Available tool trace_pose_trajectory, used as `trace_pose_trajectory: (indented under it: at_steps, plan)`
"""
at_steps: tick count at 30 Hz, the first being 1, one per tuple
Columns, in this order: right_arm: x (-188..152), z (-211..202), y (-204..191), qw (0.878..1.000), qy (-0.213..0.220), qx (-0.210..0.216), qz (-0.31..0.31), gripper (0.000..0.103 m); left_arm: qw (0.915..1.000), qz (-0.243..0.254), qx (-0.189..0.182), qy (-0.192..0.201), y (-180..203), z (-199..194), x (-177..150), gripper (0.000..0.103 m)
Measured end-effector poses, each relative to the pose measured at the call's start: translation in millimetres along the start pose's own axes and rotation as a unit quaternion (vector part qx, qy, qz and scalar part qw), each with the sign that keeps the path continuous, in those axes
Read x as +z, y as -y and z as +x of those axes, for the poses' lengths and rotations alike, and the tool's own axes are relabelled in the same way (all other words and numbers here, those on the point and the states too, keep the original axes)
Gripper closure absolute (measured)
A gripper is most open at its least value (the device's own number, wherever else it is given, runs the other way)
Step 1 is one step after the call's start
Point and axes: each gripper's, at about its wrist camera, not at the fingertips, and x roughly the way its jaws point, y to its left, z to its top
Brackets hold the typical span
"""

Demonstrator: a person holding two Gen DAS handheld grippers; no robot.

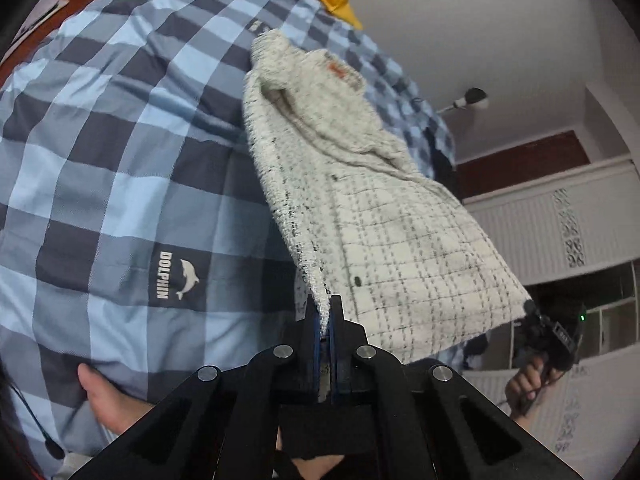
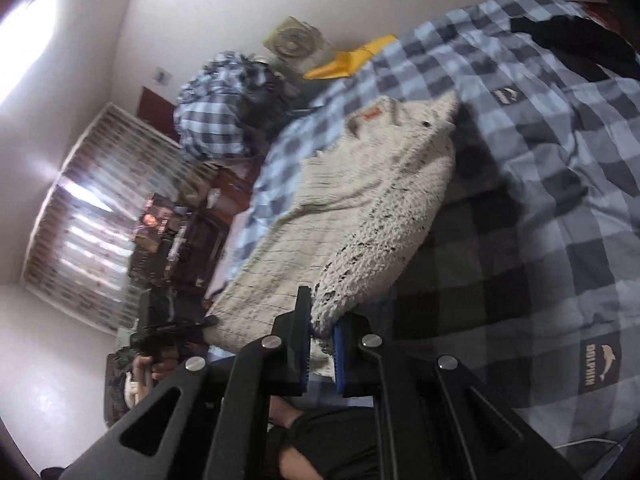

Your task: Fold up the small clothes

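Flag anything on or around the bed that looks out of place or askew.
The white knit garment hangs unevenly between the left gripper and right gripper, its upper part bunched. A dark garment lies crumpled on the checked quilt. Nothing looks damaged or spilled.

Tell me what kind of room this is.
Most likely a bedroom: a blue checked duvet covers a bed, a curtained window lights the far wall, and a cluttered wooden cabinet stands beside the bed.

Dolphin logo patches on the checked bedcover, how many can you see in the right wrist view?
2. One Dolphin patch is at the lower right of the checked bedcover; a second patch lies higher up, just past the white garment. Folds or the garment may hide others.
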Motion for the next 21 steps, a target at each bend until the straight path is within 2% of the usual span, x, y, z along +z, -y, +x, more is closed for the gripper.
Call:
trace_pose_trajectory:
  at_steps: [4, 8, 12, 15, 18, 21]
  plan:
    - [-6, -36, -4, 1.000, 0.020, 0.021, -0.003, 0.098, 0.9995, 0.011, -0.001, 0.030, 5, -21, -19, 0.101]
    - [-14, -69, -15, 0.998, 0.049, 0.041, -0.003, 0.098, 0.9975, 0.011, -0.032, 0.062, 9, -53, -38, 0.101]
    - [-35, -106, -35, 0.996, 0.072, 0.047, -0.005, 0.098, 0.9935, 0.026, -0.060, 0.093, 19, -95, -73, 0.101]
    - [-57, -131, -43, 0.995, 0.086, 0.043, 0.009, 0.098, 0.9921, 0.019, -0.075, 0.099, 20, -110, -104, 0.101]
    - [-77, -142, -44, 0.996, 0.086, 0.027, 0.030, 0.098, 0.9934, 0.020, -0.054, 0.100, 23, -114, -129, 0.101]
    - [-78, -134, -40, 0.995, 0.085, 0.009, 0.040, 0.098, 0.9955, 0.020, -0.027, 0.089, 25, -106, -128, 0.101]
